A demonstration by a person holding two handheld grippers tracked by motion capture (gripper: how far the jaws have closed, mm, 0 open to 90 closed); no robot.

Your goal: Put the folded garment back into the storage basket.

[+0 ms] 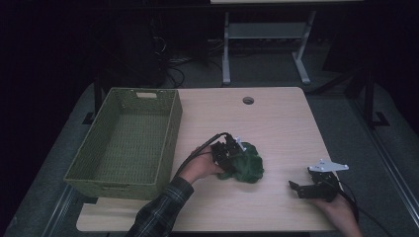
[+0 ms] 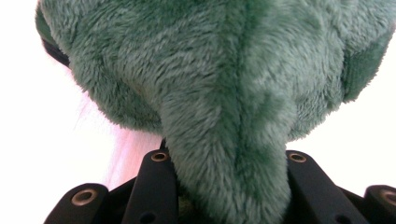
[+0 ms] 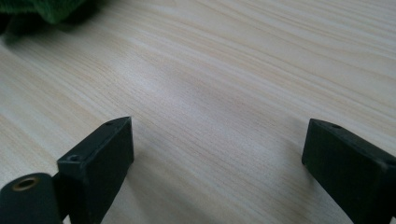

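A fuzzy green plush toy [image 1: 248, 167] lies near the middle of the light wooden table [image 1: 281, 128]. My left gripper [image 1: 230, 154] comes at it from the left, held by a hand in a plaid sleeve. In the left gripper view the fur [image 2: 224, 88] bulges out between the two black jaws, which squeeze a fold of it, so that gripper [image 2: 228, 157] is shut on the toy. My right gripper [image 1: 299, 188] rests low over the table's front right, well apart from the toy. Its jaws [image 3: 217, 133] stand wide open over bare wood, with the toy's edge [image 3: 49, 10] far off.
A green woven basket [image 1: 174, 129] stands along the table's left side, with nothing inside it. A round cable hole [image 1: 248, 100] sits near the far edge. Beyond the table are metal desk legs [image 1: 226, 49] and cables on a dark floor.
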